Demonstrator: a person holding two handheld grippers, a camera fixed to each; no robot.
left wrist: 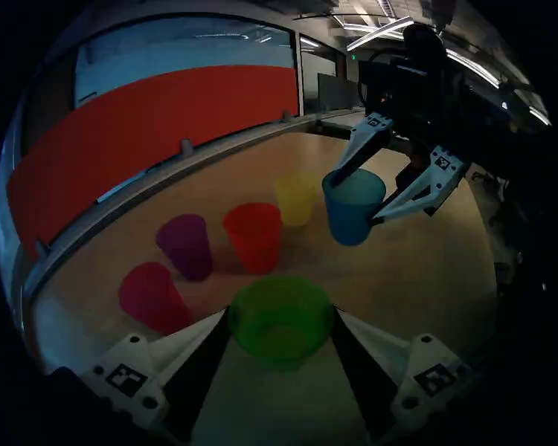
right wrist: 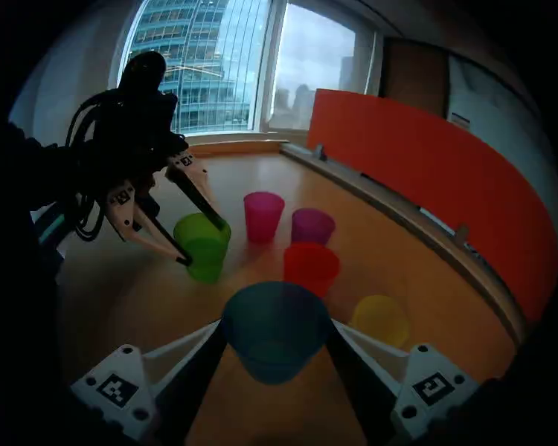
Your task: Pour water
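Left gripper (left wrist: 280, 321): I have both fingers pinching the green translucent plastic cup (left wrist: 280, 327) at its sides, just under the rim, mouth up and level, which I judge suits receiving.
Right gripper (right wrist: 275, 336): it is clamped the same way on the blue translucent plastic cup (right wrist: 274, 338), also upright; gripping high leaves the lip free for tipping.
Water: I cannot tell whether either cup holds any.
Facing: the two held cups sit opposite each other, apart, so the pour has not begun.
Spare cups: a magenta plastic cup (left wrist: 151, 297), a purple plastic cup (left wrist: 184, 245), a red plastic cup (left wrist: 254, 236) and a yellow plastic cup (left wrist: 296, 197) stand in a loose row on the pale wooden table (left wrist: 413, 260), the yellow one just beside the blue.
Edges: an orange-red partition wall (left wrist: 152, 126) runs along the far table edge, behind the row.
Open room: bare tabletop lies between my grippers on the side away from the row; I'd close in there.
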